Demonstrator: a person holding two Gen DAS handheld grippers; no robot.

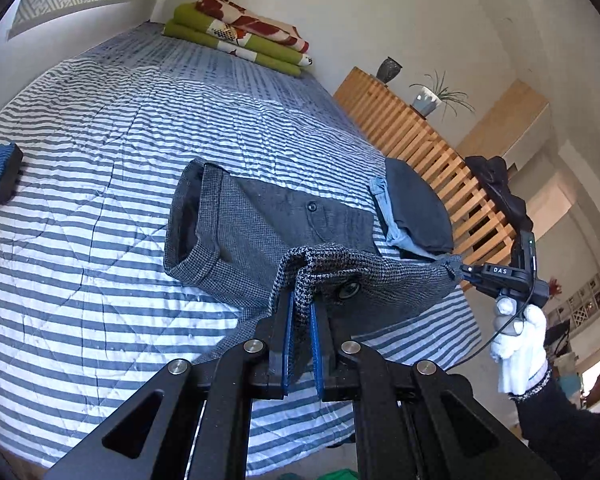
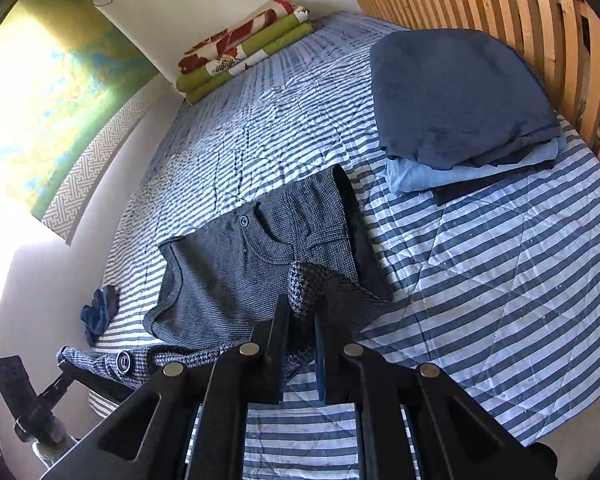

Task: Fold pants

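The only legible writing is "DAS", printed in white on the black body of the right gripper (image 1: pixel 458 270) as seen from the left wrist view. No brand or label can be read on the pants (image 1: pixel 268 224).

The grey, finely checked pants are laid on the striped quilt (image 1: pixel 100 240) of the bed, near its front edge. The part lying flat is spread crosswise, its long axis roughly parallel to that front edge, with an open dark-lined end turned toward the bed's left side and a small dark button (image 1: pixel 311 206) showing on the top face. A band of the same cloth carrying a larger button (image 1: pixel 350 290) is lifted off the quilt and stretched between the two grippers.

The left gripper (image 1: pixel 300 312) is pressed together on a bunched fold of this band, the cloth caught between its blue pads (image 1: pixel 288 332). The right gripper is closed on the band's other end, held by a white-gloved hand (image 1: pixel 520 340).

A stack of folded blue garments (image 2: pixel 460 100) is placed by the bed's right edge, against a slatted wooden rail (image 2: pixel 540 40). Folded green and red bedding (image 2: pixel 244 48) is set at the far edge.
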